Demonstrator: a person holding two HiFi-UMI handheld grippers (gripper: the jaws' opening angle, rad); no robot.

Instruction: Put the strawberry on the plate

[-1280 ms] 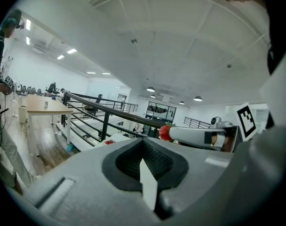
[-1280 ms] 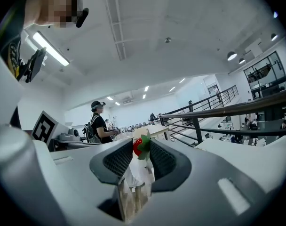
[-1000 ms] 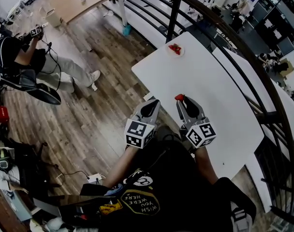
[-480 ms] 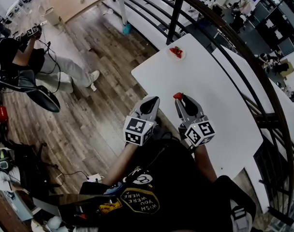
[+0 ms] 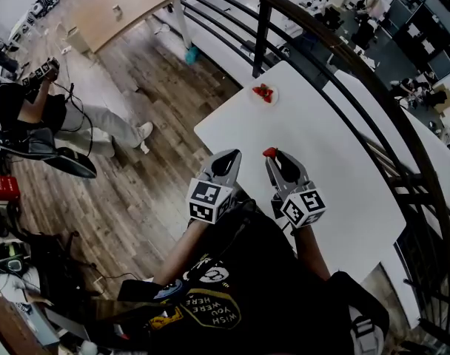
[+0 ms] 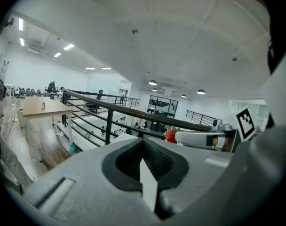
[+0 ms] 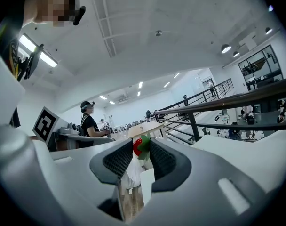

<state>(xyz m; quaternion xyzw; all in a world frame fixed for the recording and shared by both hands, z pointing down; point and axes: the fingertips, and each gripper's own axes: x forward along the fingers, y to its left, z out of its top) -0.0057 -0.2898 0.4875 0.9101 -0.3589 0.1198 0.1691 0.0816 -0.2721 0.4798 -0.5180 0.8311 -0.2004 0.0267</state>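
Right tongs (image 7: 143,155) clamp strawberry (image 7: 138,146); shirt (image 5: 254,272) reads "WISH YOU WERE HERE"

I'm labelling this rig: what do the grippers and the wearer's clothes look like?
Left gripper and right gripper: light grey, pointed jaws, black ribbed pads, each carrying a white cube with black square markers. Black top, yellow print.

An oval print (image 5: 210,308) on the person's black shirt (image 5: 266,272) reads "WISH YOU WERE HERE". It lies upside down, low on the shirt's front.
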